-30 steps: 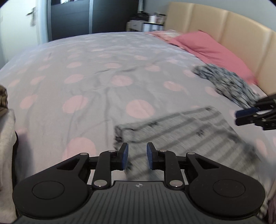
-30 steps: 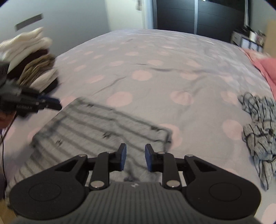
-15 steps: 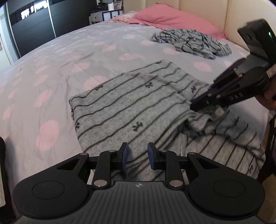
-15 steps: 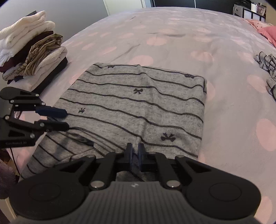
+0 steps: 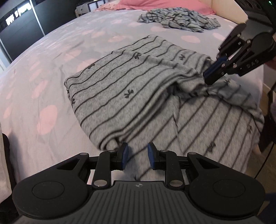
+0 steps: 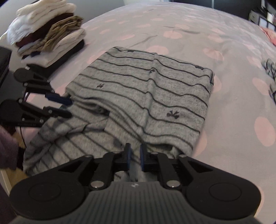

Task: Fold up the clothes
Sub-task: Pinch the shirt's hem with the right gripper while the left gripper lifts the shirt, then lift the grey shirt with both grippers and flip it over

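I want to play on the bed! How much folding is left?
Done: a folded pile sits nearby, and the grey striped garment is doubled over once. In hand: the left claw is open at its near edge; the right claw has just been opening, cloth between its pads. Left: finishing this one, then the crumpled garment by the pink pillow.

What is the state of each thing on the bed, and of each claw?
Striped grey garment: partly folded, near end hangs over the bed edge.
Clothes stack: folded, piled.
Checked garment: crumpled, unfolded.
Left claw: open, above the fabric.
Right claw: just opened, fabric between its pads.
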Available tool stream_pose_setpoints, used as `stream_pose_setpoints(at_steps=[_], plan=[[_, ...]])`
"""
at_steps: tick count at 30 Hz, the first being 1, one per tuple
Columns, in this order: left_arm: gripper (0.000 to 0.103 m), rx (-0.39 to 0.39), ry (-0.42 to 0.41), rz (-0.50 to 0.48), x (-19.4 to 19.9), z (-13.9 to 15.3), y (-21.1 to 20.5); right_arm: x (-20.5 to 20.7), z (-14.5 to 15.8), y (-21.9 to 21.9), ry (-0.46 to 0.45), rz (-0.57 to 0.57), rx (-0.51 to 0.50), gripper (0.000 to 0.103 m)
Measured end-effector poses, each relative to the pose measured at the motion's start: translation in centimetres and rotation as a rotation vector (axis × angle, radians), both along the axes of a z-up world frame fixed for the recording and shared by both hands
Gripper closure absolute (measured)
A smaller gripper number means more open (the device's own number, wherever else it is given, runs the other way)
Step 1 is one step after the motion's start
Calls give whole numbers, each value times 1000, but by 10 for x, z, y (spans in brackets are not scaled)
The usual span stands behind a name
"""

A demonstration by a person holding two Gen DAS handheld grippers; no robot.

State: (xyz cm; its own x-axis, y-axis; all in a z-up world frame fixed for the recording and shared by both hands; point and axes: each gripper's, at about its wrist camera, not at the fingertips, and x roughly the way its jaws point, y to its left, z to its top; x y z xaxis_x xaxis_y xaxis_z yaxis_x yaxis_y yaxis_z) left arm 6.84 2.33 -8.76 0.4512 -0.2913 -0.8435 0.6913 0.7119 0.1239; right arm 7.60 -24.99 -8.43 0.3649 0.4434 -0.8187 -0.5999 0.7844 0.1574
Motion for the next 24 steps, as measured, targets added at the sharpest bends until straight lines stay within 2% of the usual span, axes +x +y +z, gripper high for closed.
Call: stream_pose_setpoints(at_steps=[1,4,7,9,10,14,17,19,21,24], plan=[[81,-5,-8,-18,-6,2,3,-6,2,-2,-18,20,-8,72],[81,4,-51,-102,-26,9,7,-26,11,-3,-91,110,-54,67],[80,62,-119,-220,-52,11,6,-51,14,0,-169,228,-119,61],[80,103,-150,-293,-68,10,6,-69,14,3,-234,309,-173,50],[80,121,-159,-325,-75,10,7,-78,12,5,-261,354,-205,48],[71,199,-213,-447,-105,5,13,-113,4,10,-327,520,-314,36],[58,246,-248,-537,-125,1,17,-142,-4,14,-382,664,-416,32],[55,289,-285,-618,-141,-4,19,-163,-11,15,-434,758,-476,22],[50,357,-351,-728,-161,-12,18,-181,-19,17,-478,844,-528,20],[50,447,-395,-871,-184,-31,19,-204,-31,18,-544,964,-589,17]])
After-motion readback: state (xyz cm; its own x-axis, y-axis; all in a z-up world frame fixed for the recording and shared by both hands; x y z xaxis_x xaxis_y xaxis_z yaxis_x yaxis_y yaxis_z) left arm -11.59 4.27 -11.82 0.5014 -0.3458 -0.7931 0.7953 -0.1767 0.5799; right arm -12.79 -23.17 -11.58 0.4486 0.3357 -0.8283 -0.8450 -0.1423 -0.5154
